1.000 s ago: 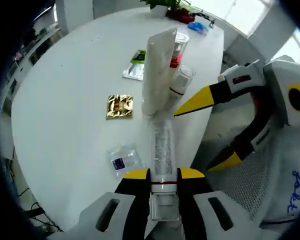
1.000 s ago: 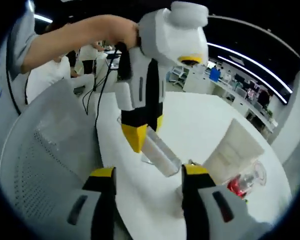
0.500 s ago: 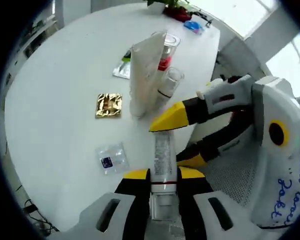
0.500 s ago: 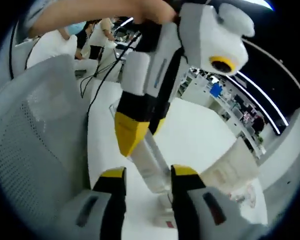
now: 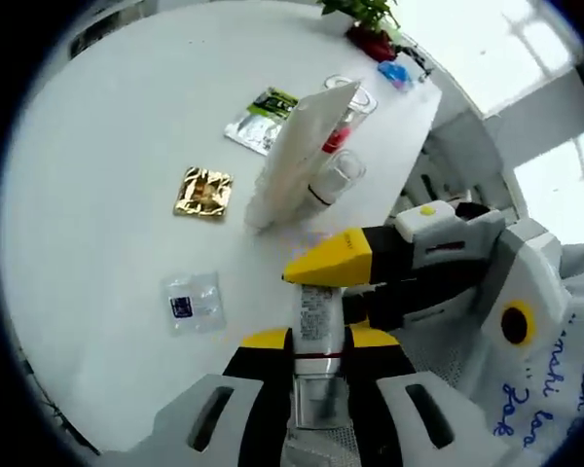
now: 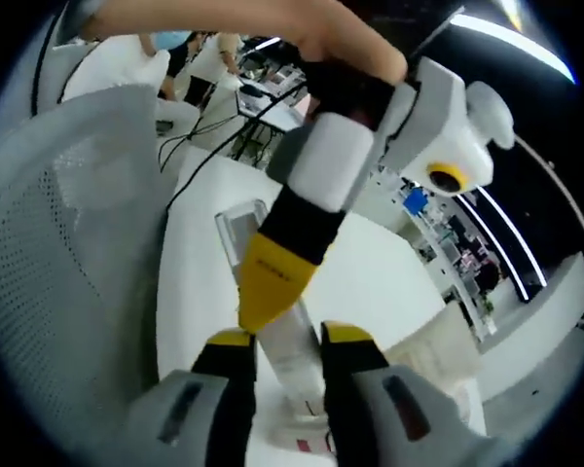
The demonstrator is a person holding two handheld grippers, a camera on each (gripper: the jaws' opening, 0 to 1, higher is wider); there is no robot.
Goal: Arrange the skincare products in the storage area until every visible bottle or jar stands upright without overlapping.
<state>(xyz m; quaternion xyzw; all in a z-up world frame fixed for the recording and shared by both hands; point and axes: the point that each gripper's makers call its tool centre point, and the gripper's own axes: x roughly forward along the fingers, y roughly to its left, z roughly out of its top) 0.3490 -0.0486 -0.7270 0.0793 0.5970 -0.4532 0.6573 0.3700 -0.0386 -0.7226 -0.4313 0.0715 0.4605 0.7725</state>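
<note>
Left gripper (image 5: pixel 307 341) is clamped on the base of a clear tube (image 5: pixel 310 313), while the right gripper (image 6: pixel 280 342) closes on that tube's other end — both hold it above the white table (image 5: pixel 97 175). Risk: opposing pulls could twist it loose, dropping it onto the leaning white tube (image 5: pixel 297 146) and small bottle (image 5: pixel 329 180) just ahead of the left jaws.

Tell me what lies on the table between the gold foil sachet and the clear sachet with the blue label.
Nothing: in the left gripper view the stretch of white table between the gold foil sachet and the clear sachet is bare.
</note>
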